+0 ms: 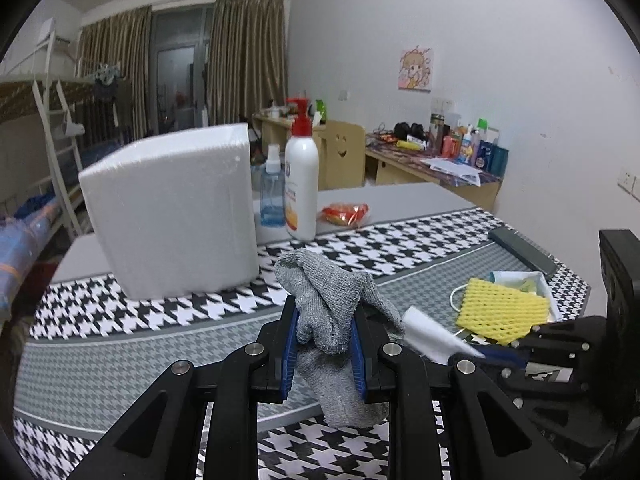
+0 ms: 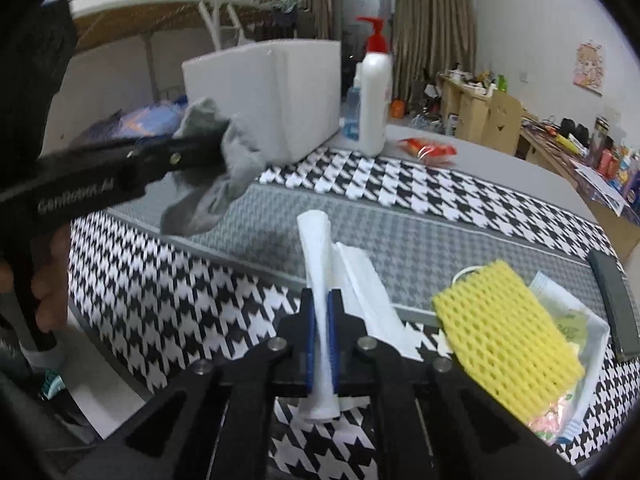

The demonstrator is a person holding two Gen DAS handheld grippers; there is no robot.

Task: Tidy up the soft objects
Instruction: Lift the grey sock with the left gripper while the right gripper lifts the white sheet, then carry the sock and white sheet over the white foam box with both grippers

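My left gripper [image 1: 323,322] is shut on a grey knitted cloth [image 1: 332,312] and holds it above the houndstooth table cover [image 1: 140,312], in front of a white foam box [image 1: 172,208]. The cloth also shows at the left of the right wrist view [image 2: 224,160], hanging from the left gripper. My right gripper [image 2: 321,320] is shut on a rolled white tissue sheet [image 2: 320,264], held just above the table. A yellow foam net sleeve [image 2: 504,332] lies at the right on a white packet [image 2: 584,320]. It also shows in the left wrist view [image 1: 500,310].
A white pump bottle [image 1: 302,184], a blue spray bottle [image 1: 272,196] and a red snack packet [image 1: 346,212] stand behind the cover. A dark flat remote-like object [image 1: 522,249] lies at the right edge. Desks with clutter line the far wall.
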